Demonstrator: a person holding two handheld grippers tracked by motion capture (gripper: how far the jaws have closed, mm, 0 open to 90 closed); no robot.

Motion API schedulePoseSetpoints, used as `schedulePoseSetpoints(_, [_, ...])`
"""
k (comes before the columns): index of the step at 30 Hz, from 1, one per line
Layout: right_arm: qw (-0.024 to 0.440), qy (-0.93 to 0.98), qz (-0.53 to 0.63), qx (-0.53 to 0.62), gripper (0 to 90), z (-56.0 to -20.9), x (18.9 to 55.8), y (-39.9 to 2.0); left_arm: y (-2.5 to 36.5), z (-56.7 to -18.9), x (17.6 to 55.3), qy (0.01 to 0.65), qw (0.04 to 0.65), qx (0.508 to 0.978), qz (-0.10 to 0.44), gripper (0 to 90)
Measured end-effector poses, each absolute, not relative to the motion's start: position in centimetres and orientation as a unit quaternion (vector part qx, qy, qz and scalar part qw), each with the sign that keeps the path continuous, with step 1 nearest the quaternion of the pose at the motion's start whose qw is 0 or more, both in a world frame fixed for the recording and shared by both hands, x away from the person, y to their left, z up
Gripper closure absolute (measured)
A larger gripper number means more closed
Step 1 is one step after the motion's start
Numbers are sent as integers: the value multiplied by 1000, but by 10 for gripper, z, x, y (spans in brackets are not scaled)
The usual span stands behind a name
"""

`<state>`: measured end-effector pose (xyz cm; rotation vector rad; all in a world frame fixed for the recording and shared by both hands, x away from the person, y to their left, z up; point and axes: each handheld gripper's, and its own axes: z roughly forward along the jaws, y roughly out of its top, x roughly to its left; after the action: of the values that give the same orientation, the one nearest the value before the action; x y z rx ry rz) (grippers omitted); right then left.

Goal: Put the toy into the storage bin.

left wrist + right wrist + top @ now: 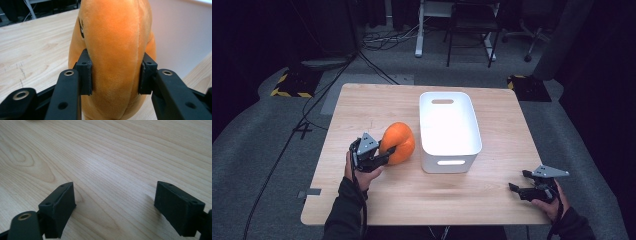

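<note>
Orange plush toy (pixel 117 50), rounded and velvety with a stitched seam running down it, sits on the wooden table (pixel 377 200) left of centre, just beside the white bin (pixel 448 131). The left gripper (pixel 388 153) is clenched on its near side; in the left gripper view both pads press into the fabric, which bulges out between them. It looks soft and light, so it should give rather than slip, though a shallow pinch on loose fabric could let the body sag or swing; taking a full fold of the stuffed body, as here, seems the safer hold. Nothing about it appears fragile. The bin stands empty, its long side toward the toy, with cut-out handles at the near and far ends; its wall is tall enough that the toy would likely need lifting clear of the rim. Bare table lies in front of and behind the toy. The right gripper (pixel 518 188) rests low near the table's near right corner, jaws spread wide over bare wood, well apart from the bin.
</note>
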<state>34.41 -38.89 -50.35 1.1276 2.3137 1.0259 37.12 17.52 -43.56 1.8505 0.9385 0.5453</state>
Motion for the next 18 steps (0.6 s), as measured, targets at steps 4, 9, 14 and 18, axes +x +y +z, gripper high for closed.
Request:
schedulePoseSetpoints(4, [184,821,364,400,169,-503,344,-389,175,-431,373,384,479,756,228,575])
schedulePoseSetpoints(9, [184,821,364,400,169,-503,344,-389,172,-419,377,384,481,752,237,574])
schedulePoseSetpoints(14, [184,821,364,400,169,-503,344,-389,169,-409,381,379,482,752,243,574])
schedulePoseSetpoints(18, [184,821,364,400,169,-503,344,-389,169,-406,384,379,484,750,245,574])
